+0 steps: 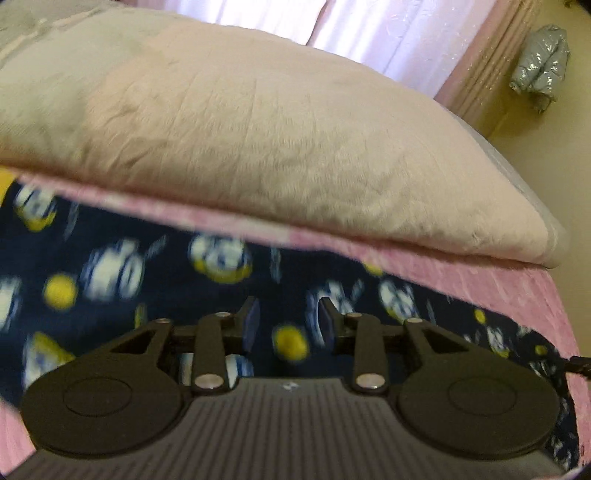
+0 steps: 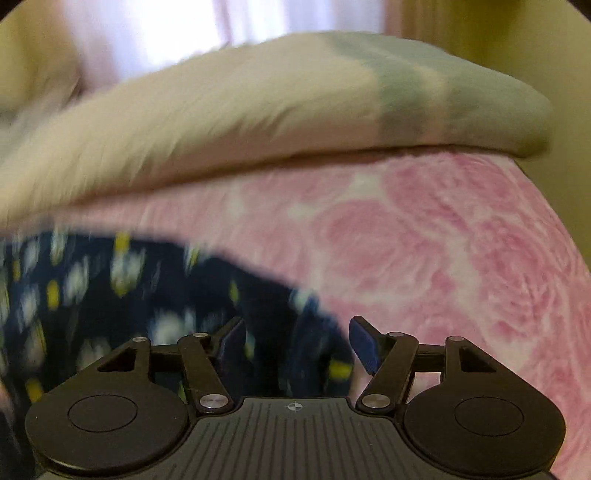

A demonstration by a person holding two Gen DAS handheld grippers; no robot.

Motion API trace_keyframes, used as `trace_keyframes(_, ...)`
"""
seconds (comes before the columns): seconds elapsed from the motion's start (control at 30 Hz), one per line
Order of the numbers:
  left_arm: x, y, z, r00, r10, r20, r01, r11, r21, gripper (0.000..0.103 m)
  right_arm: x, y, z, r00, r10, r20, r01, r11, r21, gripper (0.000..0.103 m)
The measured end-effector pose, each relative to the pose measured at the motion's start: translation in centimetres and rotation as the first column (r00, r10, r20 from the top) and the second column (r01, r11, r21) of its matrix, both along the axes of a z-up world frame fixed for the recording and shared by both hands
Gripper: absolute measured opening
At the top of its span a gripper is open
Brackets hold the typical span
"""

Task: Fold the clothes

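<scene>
A navy garment (image 1: 155, 280) printed with white and yellow cartoon figures lies spread on a pink bedspread (image 1: 517, 295). My left gripper (image 1: 289, 321) is open just above the cloth, with nothing between its blue pads. In the right wrist view the same garment (image 2: 110, 295) fills the lower left, its edge running under my right gripper (image 2: 297, 341). That gripper is open, with cloth showing below the gap between its pads (image 2: 364, 345). Both views are blurred by motion.
A big cream pillow (image 1: 258, 129) lies across the bed behind the garment, also in the right wrist view (image 2: 258, 110). Pink curtains (image 1: 369, 33) hang behind. A silver bundle (image 1: 539, 62) sits by the wall at right. The bed's right edge drops off.
</scene>
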State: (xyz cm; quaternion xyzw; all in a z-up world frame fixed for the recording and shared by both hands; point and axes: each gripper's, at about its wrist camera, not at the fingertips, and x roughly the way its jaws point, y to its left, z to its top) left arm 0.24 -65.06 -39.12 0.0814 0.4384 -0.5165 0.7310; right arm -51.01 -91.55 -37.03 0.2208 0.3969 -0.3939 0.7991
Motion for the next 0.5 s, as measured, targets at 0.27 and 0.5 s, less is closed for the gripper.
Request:
trace_keyframes(0.27, -5.5, 5.2, 1.9, 0.999, -0.031, 0.044, 0.028, 0.997, 0.076, 0.029, -5.4, -2.4, -4.2, 0.901, -0.431, 0.052, 0.426, 0.901, 0.084, 0.066)
trace_keyframes(0.5, -10.1, 11.8, 3.7, 0.999, 0.043, 0.001, -0.043, 0.993, 0.11, 0.029, -10.8, 5.7, -0.5, 0.873, -0.459, 0.168, 0.431, 0.885, 0.179, 0.066)
